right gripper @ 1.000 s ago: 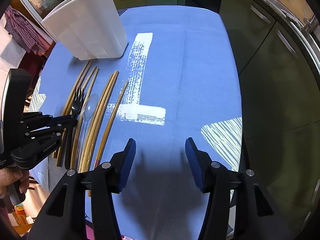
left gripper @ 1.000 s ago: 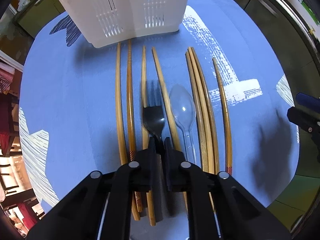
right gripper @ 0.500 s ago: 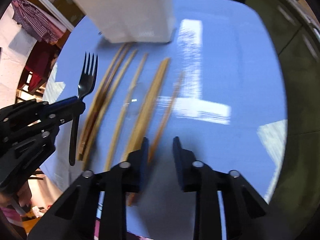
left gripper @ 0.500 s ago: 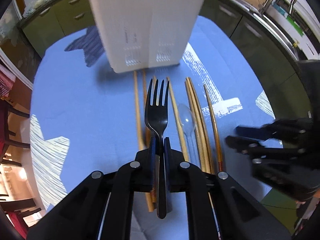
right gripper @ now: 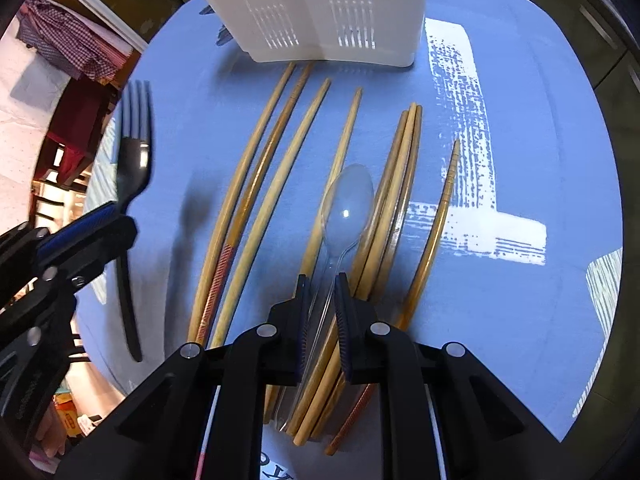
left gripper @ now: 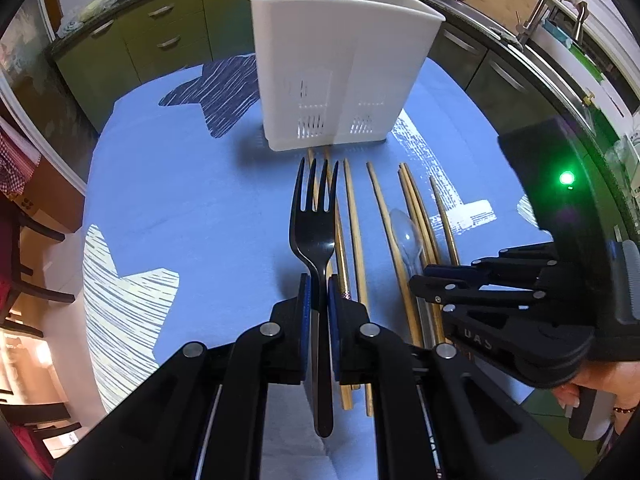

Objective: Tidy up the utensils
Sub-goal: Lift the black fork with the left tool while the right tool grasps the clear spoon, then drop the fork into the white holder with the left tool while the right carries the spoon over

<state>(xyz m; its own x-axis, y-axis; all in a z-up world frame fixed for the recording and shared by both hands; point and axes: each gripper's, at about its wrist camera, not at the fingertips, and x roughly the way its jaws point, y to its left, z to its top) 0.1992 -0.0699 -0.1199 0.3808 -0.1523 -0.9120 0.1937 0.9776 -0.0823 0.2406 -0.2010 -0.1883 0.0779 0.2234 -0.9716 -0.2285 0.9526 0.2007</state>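
Observation:
My left gripper (left gripper: 317,286) is shut on a black plastic fork (left gripper: 313,224) and holds it above the table, tines pointing at the white utensil holder (left gripper: 340,72). The fork also shows in the right wrist view (right gripper: 134,156). My right gripper (right gripper: 322,284) is low over the table, its jaws closed almost together around the handle of a clear plastic spoon (right gripper: 347,208) that lies among several wooden chopsticks (right gripper: 256,184). The spoon (left gripper: 406,232) and chopsticks (left gripper: 354,232) also show in the left wrist view, with the right gripper (left gripper: 424,284) over them.
The table has a blue cloth (right gripper: 520,280) with white patches. The holder (right gripper: 320,4) stands just behind the chopstick tips. Green cabinets (left gripper: 160,40) and a sink counter (left gripper: 560,20) ring the table. A chair (left gripper: 24,264) stands at the left.
My left gripper has lifted the fork off the table and raised it. My right gripper has moved left over the chopsticks, come down and narrowed around the spoon handle.

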